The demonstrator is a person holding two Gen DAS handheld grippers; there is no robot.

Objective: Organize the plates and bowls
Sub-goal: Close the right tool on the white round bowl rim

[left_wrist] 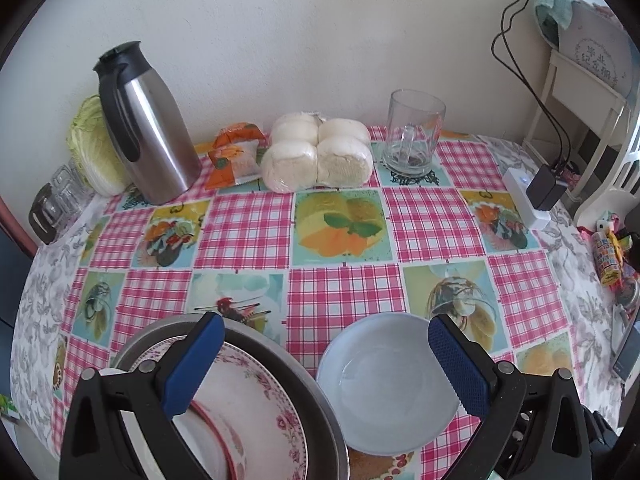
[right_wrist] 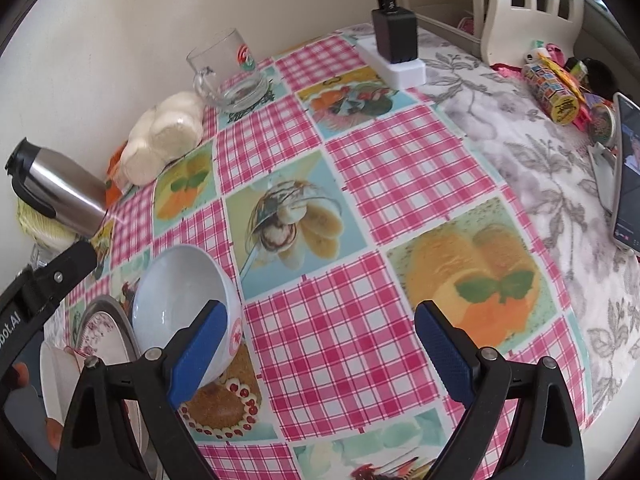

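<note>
A pale blue bowl (left_wrist: 388, 384) sits empty on the checked tablecloth; it also shows in the right wrist view (right_wrist: 176, 292). Left of it a metal basin (left_wrist: 304, 384) holds a pink floral plate (left_wrist: 256, 392) with a white red-rimmed dish (left_wrist: 208, 440) on it; basin and plate show in the right wrist view (right_wrist: 102, 324). My left gripper (left_wrist: 326, 364) is open above the basin's right edge and the bowl, holding nothing. My right gripper (right_wrist: 320, 348) is open and empty over the cloth, its left finger beside the bowl.
Along the back wall stand a steel thermos jug (left_wrist: 148, 128), a cabbage (left_wrist: 94, 148), snack packets (left_wrist: 236, 160), wrapped buns (left_wrist: 320, 156) and a glass mug (left_wrist: 412, 136). A power strip with charger (left_wrist: 536, 196) lies at right. A phone (right_wrist: 628, 172) and candy tube (right_wrist: 554, 92) lie at far right.
</note>
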